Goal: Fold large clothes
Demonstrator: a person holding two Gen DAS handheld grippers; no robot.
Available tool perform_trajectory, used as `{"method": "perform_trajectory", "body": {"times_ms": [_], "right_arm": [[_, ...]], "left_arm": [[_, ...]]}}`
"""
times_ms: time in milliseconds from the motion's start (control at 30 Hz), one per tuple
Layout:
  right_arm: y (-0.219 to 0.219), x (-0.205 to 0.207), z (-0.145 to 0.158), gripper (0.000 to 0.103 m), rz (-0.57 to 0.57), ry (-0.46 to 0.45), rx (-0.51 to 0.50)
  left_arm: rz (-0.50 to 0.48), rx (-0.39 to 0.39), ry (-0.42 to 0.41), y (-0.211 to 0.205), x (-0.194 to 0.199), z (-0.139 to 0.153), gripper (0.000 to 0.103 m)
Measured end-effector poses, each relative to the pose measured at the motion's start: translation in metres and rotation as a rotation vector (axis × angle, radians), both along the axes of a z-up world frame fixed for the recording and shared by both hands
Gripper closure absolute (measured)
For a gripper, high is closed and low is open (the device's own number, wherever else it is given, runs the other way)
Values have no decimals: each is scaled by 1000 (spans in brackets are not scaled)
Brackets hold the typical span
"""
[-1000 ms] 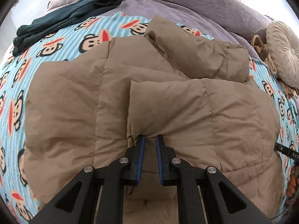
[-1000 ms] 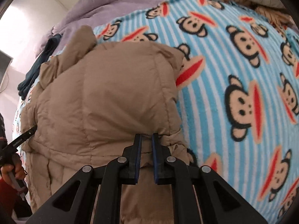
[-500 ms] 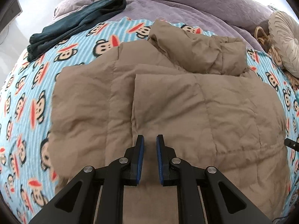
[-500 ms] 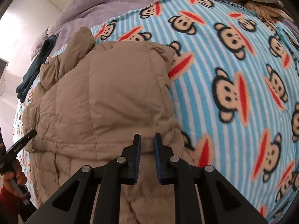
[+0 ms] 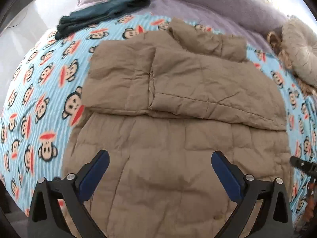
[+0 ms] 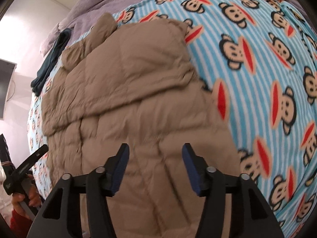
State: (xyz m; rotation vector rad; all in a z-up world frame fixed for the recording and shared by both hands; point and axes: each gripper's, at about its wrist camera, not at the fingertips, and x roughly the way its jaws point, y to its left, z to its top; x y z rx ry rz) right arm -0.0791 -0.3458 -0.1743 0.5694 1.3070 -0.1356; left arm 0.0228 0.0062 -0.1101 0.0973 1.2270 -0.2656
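Observation:
A tan quilted puffer jacket [image 5: 178, 103] lies on the bed, its far part folded over in a doubled layer whose edge runs across the middle. In the right wrist view the same jacket [image 6: 128, 91] fills the centre. My left gripper [image 5: 160, 156] hovers above the jacket's near half, its jaws opening wide with only the fabric below showing between them. My right gripper [image 6: 155, 150] hangs over the jacket's near right part, jaws opening, gripping nothing. The left gripper's tip [image 6: 37, 154] and the hand holding it show at the lower left of the right wrist view.
A blue striped monkey-print blanket [image 5: 39, 103] covers the bed. A dark teal garment [image 5: 103, 11] lies at the far left, beside a lilac quilt [image 5: 208, 6]. A round beige cushion [image 5: 299, 51] sits far right. The bed's left edge drops to a pale floor.
Both grippers let go of the jacket's folded edge, opened and pulled back and up. The fold now lies flat, farther from both cameras.

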Motion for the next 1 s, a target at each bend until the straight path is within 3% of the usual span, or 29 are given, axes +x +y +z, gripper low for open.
{"method": "perform_trajectory", "body": {"times_ms": [67,167,333,367,533,600,1000], "right_arm": [[8,-9,3,41,10,3,5],[17,-21,8,31,8,4,9],[32,-43,16,29,1,-1,17],[36,-47,17,19,0,-1,19],[54,-74,20,17,-43,-13,19],[63,-85,19,1,-58,-19,22],[121,-127,9,0,-156,-20,63]], "left_arm": [[5,16,21,5,-12,1,0],[1,22,32,11,-26,3,0],[-21,34,16,23,-48,11,0],[-26,28,17,27,-53,11,0],[-50,10,46,45,-68,4,0],[-57,9,51,51,-74,1,0],[-103,13,55,102,-106,-5,0]]}}
